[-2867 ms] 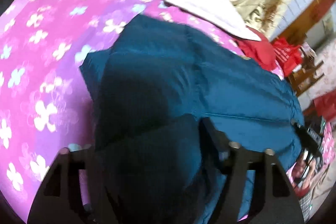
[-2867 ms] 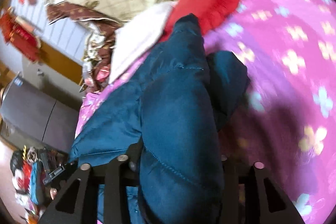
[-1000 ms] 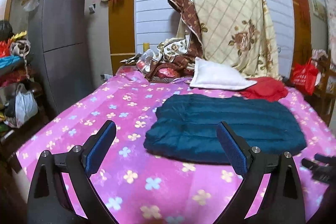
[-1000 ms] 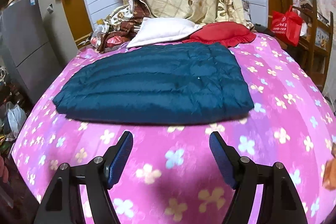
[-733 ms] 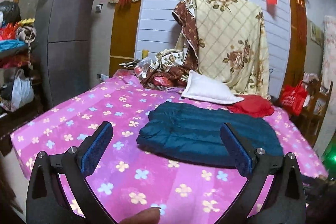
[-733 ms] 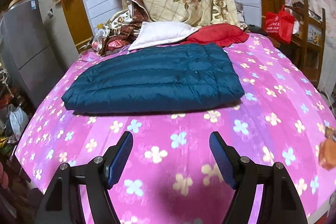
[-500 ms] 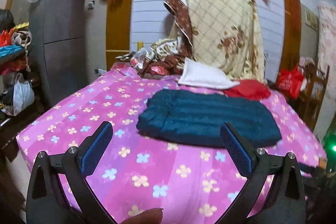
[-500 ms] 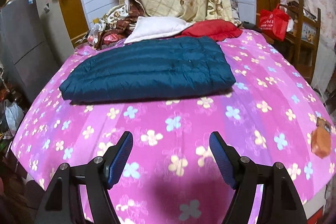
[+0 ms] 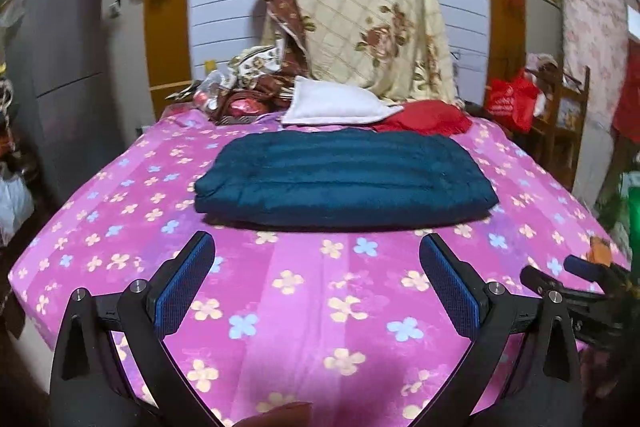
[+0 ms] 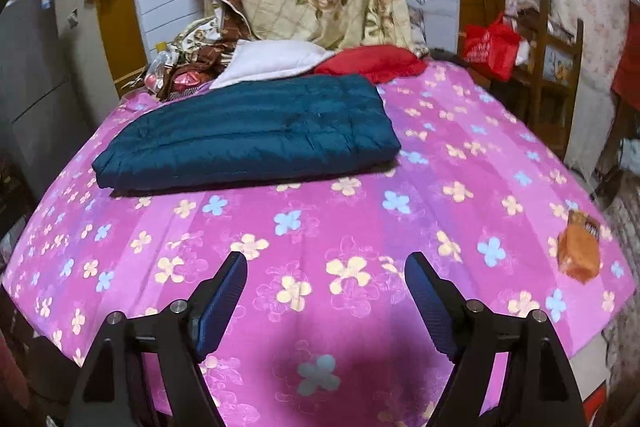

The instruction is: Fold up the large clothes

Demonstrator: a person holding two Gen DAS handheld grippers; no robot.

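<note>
Left wrist view: left gripper (image 9: 316,267) released, nothing between blue pads, hovers over bed (image 9: 304,291) near its front edge. Folded teal jacket (image 9: 344,183) lies flat mid-bed, well apart from gripper; white pillow (image 9: 336,103) and red cloth (image 9: 424,117) just behind jacket.

Right wrist view: right gripper (image 10: 326,289) released, jaws just opening further, empty. Jacket (image 10: 252,135) beyond gripper, toward the left; orange packet (image 10: 578,247) well to jacket's right, near bed edge.

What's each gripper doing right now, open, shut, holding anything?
Left gripper: open, empty, above the bedsheet.
Right gripper: open, empty, jaws just opened wider; folded blue jacket lies untouched ahead.
</note>
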